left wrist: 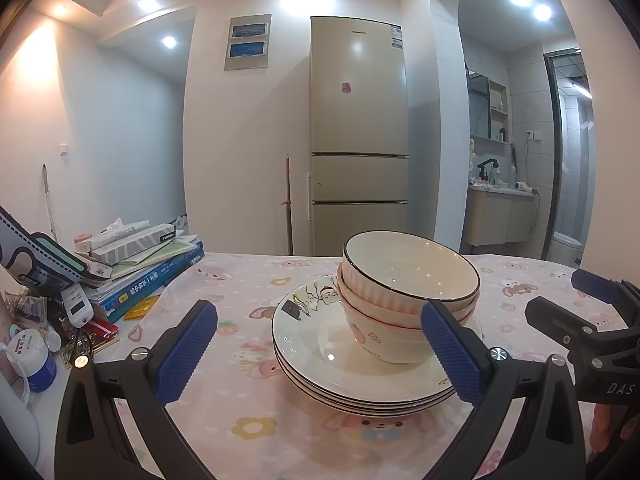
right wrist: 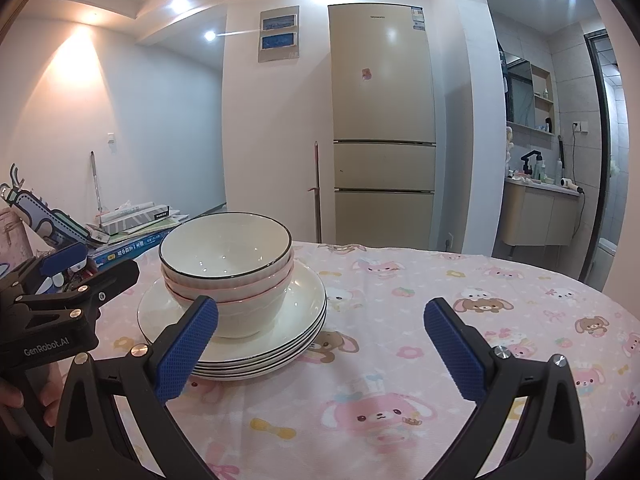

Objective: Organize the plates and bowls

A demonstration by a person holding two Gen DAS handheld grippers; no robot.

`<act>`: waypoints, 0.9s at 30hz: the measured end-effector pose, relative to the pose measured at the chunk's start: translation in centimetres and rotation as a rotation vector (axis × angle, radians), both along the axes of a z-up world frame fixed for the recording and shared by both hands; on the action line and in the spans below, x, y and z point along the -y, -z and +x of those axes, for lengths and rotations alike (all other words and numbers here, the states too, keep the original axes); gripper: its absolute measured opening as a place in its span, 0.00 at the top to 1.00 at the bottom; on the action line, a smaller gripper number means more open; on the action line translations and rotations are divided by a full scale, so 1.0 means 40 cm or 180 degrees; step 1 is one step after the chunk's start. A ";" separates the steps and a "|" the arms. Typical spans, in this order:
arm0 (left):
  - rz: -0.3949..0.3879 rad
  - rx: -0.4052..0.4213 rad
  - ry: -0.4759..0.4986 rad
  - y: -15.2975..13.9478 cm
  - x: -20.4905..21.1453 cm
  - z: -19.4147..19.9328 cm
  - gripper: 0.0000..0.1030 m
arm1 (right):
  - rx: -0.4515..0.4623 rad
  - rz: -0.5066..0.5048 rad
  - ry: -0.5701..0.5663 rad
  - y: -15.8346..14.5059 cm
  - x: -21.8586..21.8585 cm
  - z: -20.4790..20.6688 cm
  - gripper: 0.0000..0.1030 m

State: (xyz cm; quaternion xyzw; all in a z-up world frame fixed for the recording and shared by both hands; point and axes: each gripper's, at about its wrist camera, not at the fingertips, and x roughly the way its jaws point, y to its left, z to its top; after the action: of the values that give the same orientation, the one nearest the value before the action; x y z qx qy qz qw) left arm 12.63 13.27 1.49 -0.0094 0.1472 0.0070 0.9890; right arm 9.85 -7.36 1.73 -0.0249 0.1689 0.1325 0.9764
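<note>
**Left wrist view: bowls nested on stacked plates, both tongs released**

Left wrist camera looks across a table (left wrist: pixel 248 280) draped in a pink cartoon-print cloth, where a stack of white, dark-rimmed plates (left wrist: pixel 320 364) carries three nested bowls (left wrist: pixel 404 280). The top bowl is ribbed white with a dark rim; the two beneath show pink rims. The left gripper (left wrist: pixel 320 354) is spread wide and holds nothing, its blue-padded fingers flanking the near edge of the plates, the right-hand pad overlapping the bowls in the picture; whether it touches them cannot be told. At the far right of this view, the right gripper (left wrist: pixel 568 296) appears beside the stack.

From the right wrist camera, the right gripper (right wrist: pixel 320 350) is likewise released and empty, its fingers parted over bare cloth to the right of the plates (right wrist: pixel 296 320); the bowls (right wrist: pixel 226 256) sit centred on them. The left gripper (right wrist: pixel 108 268) and a hand (right wrist: pixel 28 396) enter at left. A pile of books (left wrist: pixel 148 264) and clutter crowd the table's left end; a beige refrigerator (left wrist: pixel 358 132) stands against the wall behind.
</note>
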 end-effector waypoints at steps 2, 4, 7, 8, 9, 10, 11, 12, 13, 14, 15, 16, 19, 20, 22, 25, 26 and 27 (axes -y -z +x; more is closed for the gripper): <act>0.0000 -0.0005 0.0003 0.001 0.001 0.000 0.00 | 0.0008 0.0007 0.0009 0.001 0.001 -0.001 0.00; 0.0002 -0.0002 0.0000 0.000 0.001 -0.001 0.00 | 0.0007 0.0003 -0.0001 0.003 -0.001 -0.002 0.00; 0.0000 -0.0003 0.0000 0.000 0.001 -0.001 0.00 | -0.0002 0.0001 -0.0005 0.003 0.000 -0.003 0.00; 0.0001 -0.0004 0.0000 0.000 0.000 0.000 0.00 | -0.0004 0.0004 -0.0004 0.003 0.000 -0.004 0.00; 0.0003 -0.0003 -0.0001 0.000 0.000 0.000 0.00 | -0.0004 0.0006 -0.0004 0.002 0.000 -0.003 0.00; 0.0001 -0.0002 0.0001 0.000 0.000 -0.001 0.00 | -0.0005 0.0006 -0.0002 0.002 0.000 -0.004 0.00; -0.0002 -0.0004 0.0010 0.000 0.001 -0.001 0.00 | -0.0005 0.0005 -0.0003 0.001 -0.001 -0.004 0.00; -0.0001 -0.0005 0.0017 0.001 0.000 0.000 0.00 | -0.0004 0.0003 -0.0006 0.001 0.000 -0.004 0.00; 0.0004 -0.0004 0.0018 0.001 0.002 0.000 0.00 | -0.0003 0.0003 -0.0007 0.001 0.000 -0.004 0.00; 0.0004 -0.0004 0.0015 0.001 0.002 0.000 0.00 | -0.0003 0.0005 -0.0006 0.001 0.000 -0.004 0.00; 0.0002 -0.0005 0.0014 0.001 0.002 0.000 0.00 | -0.0005 0.0006 -0.0004 0.001 0.000 -0.003 0.00; 0.0002 -0.0002 0.0010 0.001 0.002 -0.001 0.00 | -0.0006 0.0007 -0.0004 0.001 0.000 -0.003 0.00; 0.0003 -0.0003 0.0007 0.003 0.003 -0.001 0.00 | -0.0005 0.0006 -0.0003 0.001 0.000 -0.004 0.00; 0.0004 0.0002 0.0007 0.003 0.003 -0.002 0.00 | 0.0001 0.0004 -0.0001 0.001 -0.001 -0.005 0.00; 0.0005 0.0001 0.0007 0.002 0.003 -0.001 0.00 | 0.0013 -0.0010 0.0008 0.000 -0.002 -0.004 0.00; -0.0008 0.0000 0.0001 0.002 0.003 -0.001 0.00 | 0.0005 -0.0012 0.0004 0.001 -0.003 -0.004 0.00; -0.0012 -0.0005 -0.0002 0.002 0.003 0.000 0.00 | -0.0003 -0.0007 0.0005 0.001 -0.002 -0.003 0.00; -0.0011 -0.0003 -0.0001 0.003 0.003 0.000 0.00 | -0.0010 -0.0002 0.0006 0.001 -0.002 -0.002 0.00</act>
State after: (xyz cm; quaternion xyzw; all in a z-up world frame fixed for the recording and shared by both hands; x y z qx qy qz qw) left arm 12.62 13.17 1.39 -0.0111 0.1478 0.0069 0.9889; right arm 9.79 -7.29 1.69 -0.0247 0.1706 0.1316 0.9762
